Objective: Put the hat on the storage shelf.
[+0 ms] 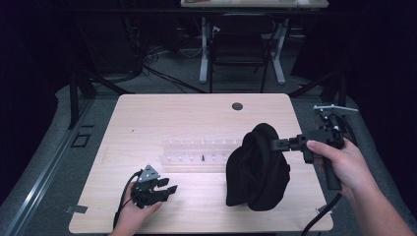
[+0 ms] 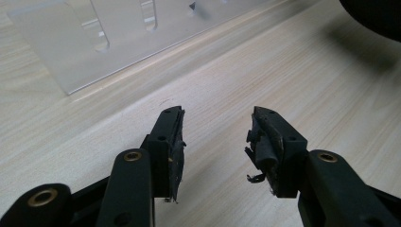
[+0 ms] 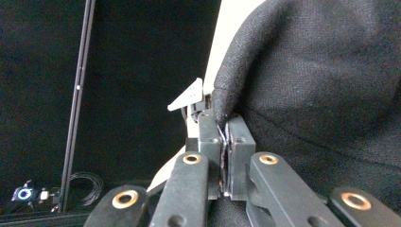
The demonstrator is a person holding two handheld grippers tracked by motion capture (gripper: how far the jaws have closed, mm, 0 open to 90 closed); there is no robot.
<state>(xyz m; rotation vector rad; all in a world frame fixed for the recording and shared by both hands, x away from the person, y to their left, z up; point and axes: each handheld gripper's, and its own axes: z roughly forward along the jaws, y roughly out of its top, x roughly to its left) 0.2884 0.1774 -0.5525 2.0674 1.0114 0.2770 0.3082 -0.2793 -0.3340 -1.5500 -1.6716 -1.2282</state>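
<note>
High view, near edge: the person's left hand (image 1: pixel 132 212) comes in at the bottom left and rests on the table (image 1: pixel 147 113), holding the left gripper (image 1: pixel 164 189) low over the wood.
Left gripper: its jaws stand apart with bare table between them, grasping nothing; in the left gripper view the worn pads (image 2: pixel 265 142) show frayed edges, and the left gripper (image 2: pixel 217 142) points toward the rack.
Black cloth: a dark fabric bundle (image 1: pixel 256 169) sits right of centre, its lower end resting on the table near the front edge, its upper part lifted and drawn toward the right.
Right gripper: held in the person's right hand (image 1: pixel 344 164) at the right side of the table, the right gripper (image 1: pixel 273 143) reaches leftward into the top of the cloth; in the right gripper view the right gripper (image 3: pixel 225 142) has its jaws pressed together on a fold of the black cloth (image 3: pixel 321 94).
Rack: a clear plastic rack (image 1: pixel 196 153) lies flat in the middle of the table, just left of the cloth; its rows of slots look mostly vacant, and one small dark item (image 1: pixel 202 158) stands in the near row, too small to identify.
Far table: a round dark grommet (image 1: pixel 237 106) sits near the far edge.
Beyond: a black chair (image 1: pixel 238 51) stands on the floor past the table.
</note>
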